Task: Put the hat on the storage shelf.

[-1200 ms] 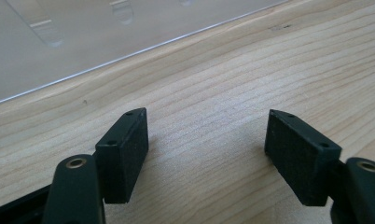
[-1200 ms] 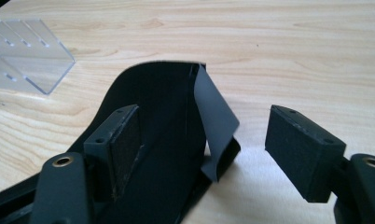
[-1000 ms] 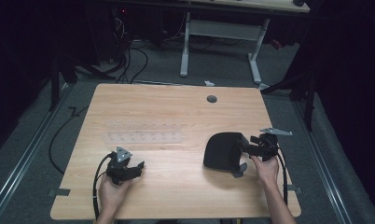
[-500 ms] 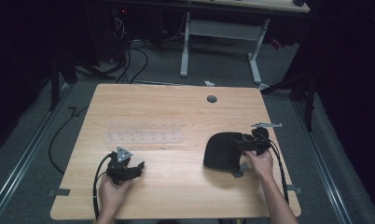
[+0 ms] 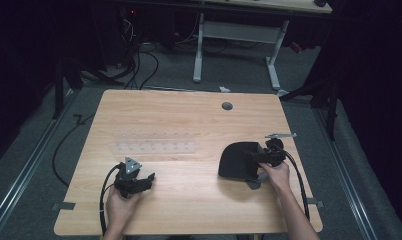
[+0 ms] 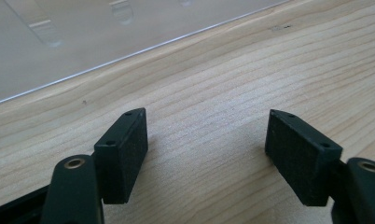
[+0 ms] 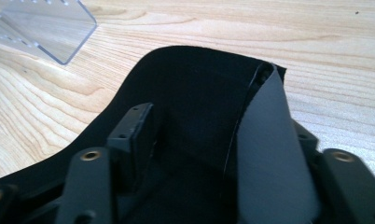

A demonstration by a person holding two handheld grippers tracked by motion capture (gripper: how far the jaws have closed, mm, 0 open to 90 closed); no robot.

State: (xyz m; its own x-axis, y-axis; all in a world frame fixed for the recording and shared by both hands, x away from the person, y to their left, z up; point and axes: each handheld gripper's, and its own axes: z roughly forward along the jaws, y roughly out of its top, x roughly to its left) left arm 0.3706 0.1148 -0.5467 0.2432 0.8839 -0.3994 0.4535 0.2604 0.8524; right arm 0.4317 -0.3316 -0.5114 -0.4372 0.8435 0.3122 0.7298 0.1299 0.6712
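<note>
A dark room with cables on a grey floor is surrounding the pale wooden bench. A clear acrylic rack is lying left of centre. A black, curved fabric piece is sitting on the right side. The right gripper is reaching over its grey-lined edge, jaws just closing around it, not yet clamped. The left gripper is resting near the front edge, jaws spread apart over bare wood.

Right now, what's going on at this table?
A person at a wooden table holds a gripper in each hand. The right gripper has a folded black pad between its jaws, which have just been closing, though a firm pinch isn't clear. The left gripper rests open, holding nothing, near a clear plastic rack.
</note>
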